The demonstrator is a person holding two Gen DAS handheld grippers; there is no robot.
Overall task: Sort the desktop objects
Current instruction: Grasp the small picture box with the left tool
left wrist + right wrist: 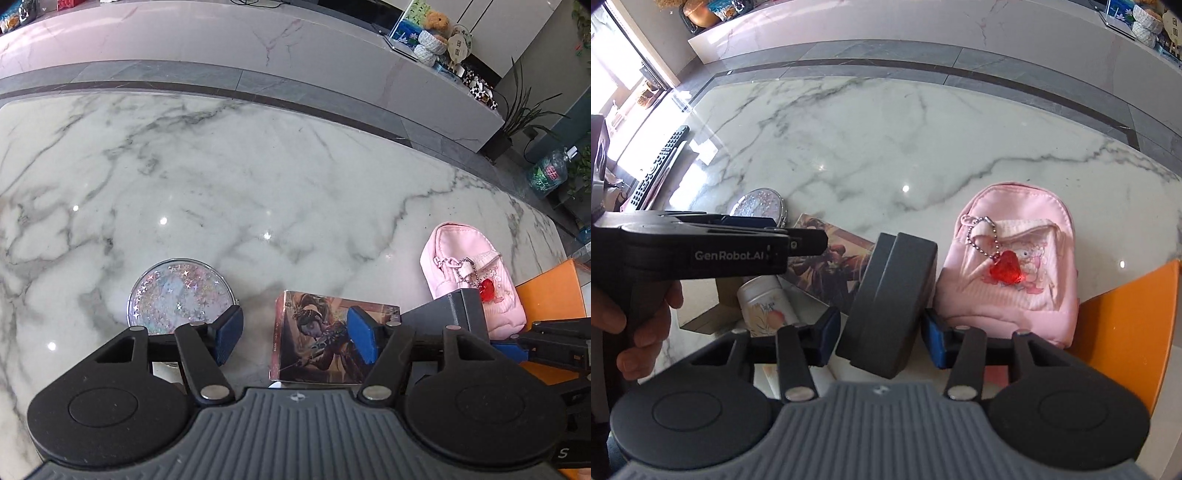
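Note:
My left gripper [293,338] is open and empty above the near table edge; an illustrated card box [325,339] lies under its right finger and a round glitter case [181,295] beside its left finger. My right gripper [877,334] has its pads on both sides of a dark grey box [890,302], tilted and held up; a small gap shows on each side. The grey box also shows in the left wrist view [447,310]. A pink mini backpack [1012,266] with a red heart charm [1006,267] lies right of it.
A white marble table [258,184] stretches ahead. An orange chair [1126,332] stands at the right edge. A small white jar [768,302] sits near the card box [831,266]. A black remote [659,166] lies at far left. The left gripper body [701,247] crosses the right wrist view.

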